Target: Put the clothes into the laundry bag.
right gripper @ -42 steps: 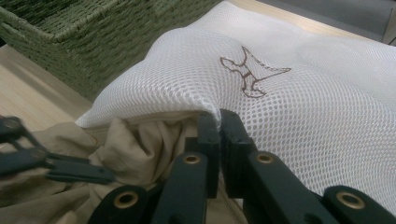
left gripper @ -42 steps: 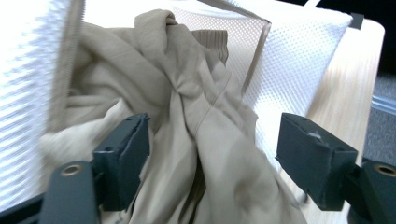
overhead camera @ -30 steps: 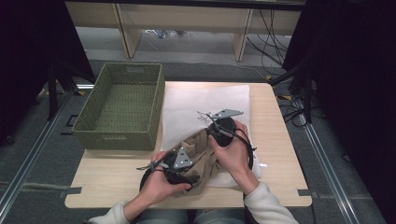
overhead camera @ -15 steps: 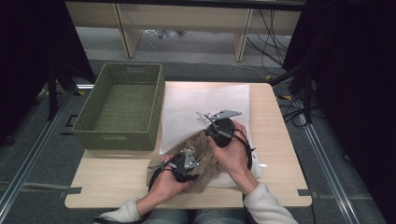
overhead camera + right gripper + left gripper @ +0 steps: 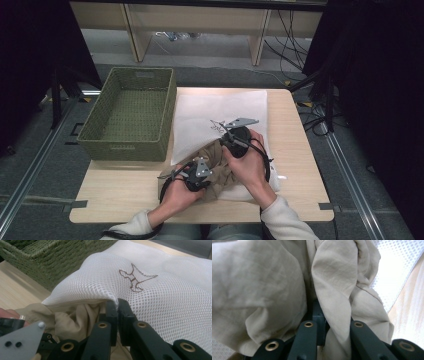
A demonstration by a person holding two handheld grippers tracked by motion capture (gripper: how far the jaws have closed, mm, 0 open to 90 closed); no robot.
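Green woven basket [image 5: 131, 114] on desk [image 5: 295, 165] far left. Left claw [image 5: 329, 322] has just been closing, now pinching fold of beige garment [image 5: 220, 165] at near centre. Right claw [image 5: 117, 305] pressed together on edge of white mesh bag [image 5: 220, 112], garment partly inside bag mouth.

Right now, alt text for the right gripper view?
The right gripper is shut on the rim of a white mesh laundry bag with a brown stitched emblem, holding it up over a beige garment. A green wicker basket stands behind.
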